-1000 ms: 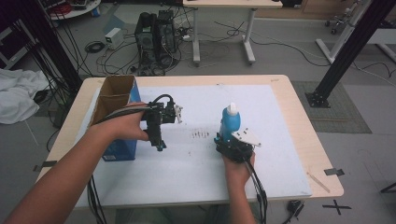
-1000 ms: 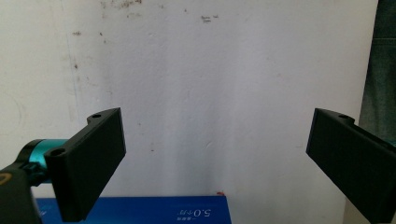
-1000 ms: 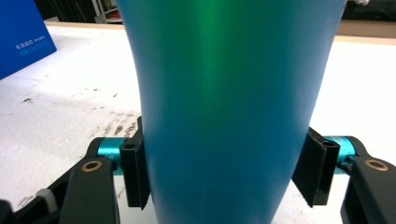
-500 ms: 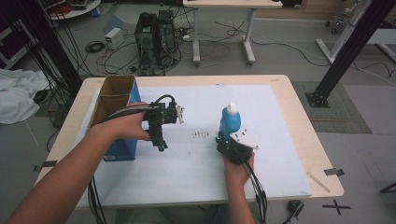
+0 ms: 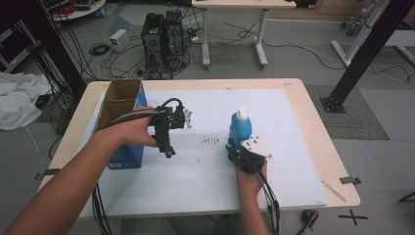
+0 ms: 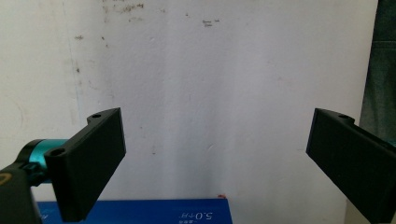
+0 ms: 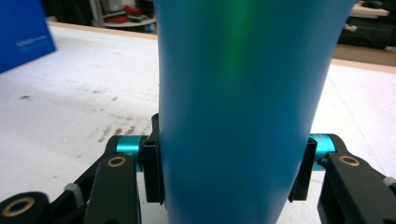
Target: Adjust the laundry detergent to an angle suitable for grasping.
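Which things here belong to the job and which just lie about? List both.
In the job:
blue bottle, clamped in the right gripper
left gripper, open
open cardboard box

Lying about:
white cloth on the floor
computer tower

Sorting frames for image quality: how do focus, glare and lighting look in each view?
High view: dim, soft, blue bottle readable. Right gripper view: the bottle sits so close it blurs, with a green sheen down it. Left gripper view: the white mat is evenly lit, jaws dark, edges soft.
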A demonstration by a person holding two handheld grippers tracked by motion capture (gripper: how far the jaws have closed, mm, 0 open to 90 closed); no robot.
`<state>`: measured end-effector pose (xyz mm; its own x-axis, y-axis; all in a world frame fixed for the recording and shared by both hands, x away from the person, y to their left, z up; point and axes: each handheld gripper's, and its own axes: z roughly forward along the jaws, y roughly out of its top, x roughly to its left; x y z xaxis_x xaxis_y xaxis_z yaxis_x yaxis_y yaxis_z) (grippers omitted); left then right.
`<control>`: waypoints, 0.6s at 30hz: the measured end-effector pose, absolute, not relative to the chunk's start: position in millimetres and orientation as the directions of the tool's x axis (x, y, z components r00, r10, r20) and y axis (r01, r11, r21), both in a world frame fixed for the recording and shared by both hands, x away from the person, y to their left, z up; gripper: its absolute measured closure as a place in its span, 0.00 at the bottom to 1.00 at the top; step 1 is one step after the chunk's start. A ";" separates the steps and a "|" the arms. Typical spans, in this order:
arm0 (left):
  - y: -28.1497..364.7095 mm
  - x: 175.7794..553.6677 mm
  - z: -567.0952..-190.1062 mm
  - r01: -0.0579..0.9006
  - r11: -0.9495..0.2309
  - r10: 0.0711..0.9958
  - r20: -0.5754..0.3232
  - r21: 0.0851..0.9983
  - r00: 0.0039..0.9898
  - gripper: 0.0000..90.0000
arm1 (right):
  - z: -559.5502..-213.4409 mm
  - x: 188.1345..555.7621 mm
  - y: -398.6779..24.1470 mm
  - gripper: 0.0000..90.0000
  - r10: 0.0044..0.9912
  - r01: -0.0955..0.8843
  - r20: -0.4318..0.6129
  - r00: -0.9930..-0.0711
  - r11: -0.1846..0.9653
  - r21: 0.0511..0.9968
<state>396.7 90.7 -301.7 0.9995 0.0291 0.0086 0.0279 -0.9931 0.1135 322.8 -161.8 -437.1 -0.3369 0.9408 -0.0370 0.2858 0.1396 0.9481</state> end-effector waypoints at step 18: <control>80.2 386.2 -270.3 -0.008 -0.993 -0.004 0.032 0.121 0.999 0.05 | -403.0 313.9 -193.0 0.50 0.772 0.203 -0.012 -0.635 0.183 0.962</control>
